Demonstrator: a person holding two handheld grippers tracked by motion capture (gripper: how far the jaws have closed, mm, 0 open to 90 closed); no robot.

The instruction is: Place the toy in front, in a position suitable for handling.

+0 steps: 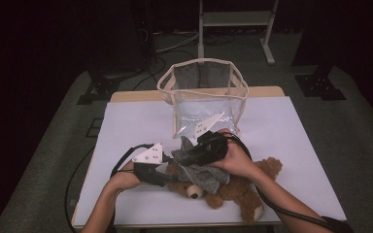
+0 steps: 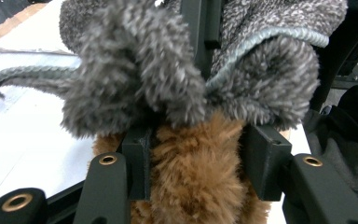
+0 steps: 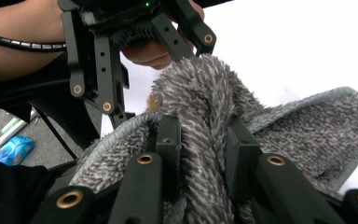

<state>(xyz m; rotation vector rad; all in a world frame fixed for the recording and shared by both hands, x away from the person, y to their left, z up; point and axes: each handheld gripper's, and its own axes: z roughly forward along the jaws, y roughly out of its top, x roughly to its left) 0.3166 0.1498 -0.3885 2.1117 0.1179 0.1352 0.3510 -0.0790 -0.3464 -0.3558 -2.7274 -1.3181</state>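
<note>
Worktop [image 1: 136, 121] with white cover, mostly bare. Clear bag [image 1: 203, 94] with cream trim stands upright and open-topped at the far middle, nothing inside that I can make out.

Brown teddy bear [image 1: 233, 189] lies flat near the front edge, well short of the bag, head toward the person's left, legs toward the right. Grey fuzzy garment [image 1: 201, 174] is bunched over its head and upper body; looks like a small knit piece with a ribbed hem, exact type hard to tell.

Left claw [image 1: 161, 178] comes in from the left, closed down on brown fur: left gripper view shows the bear's plush [image 2: 196, 177] squeezed between both jaws, grey fabric [image 2: 135, 70] piled just above. So it pins the bear.

Right claw [image 1: 189, 158] from the right, clamped on a fold of the grey garment [image 3: 205, 121]; that fold stands up between the jaws in the right gripper view, the left claw [image 3: 121, 70] close behind it.

Progress, my read: mid-way. Both grips set, garment partly over the head, not seated on the body. Whether it's going on or coming off, can't tell. Pull and straighten remain; bag unused so far.
</note>
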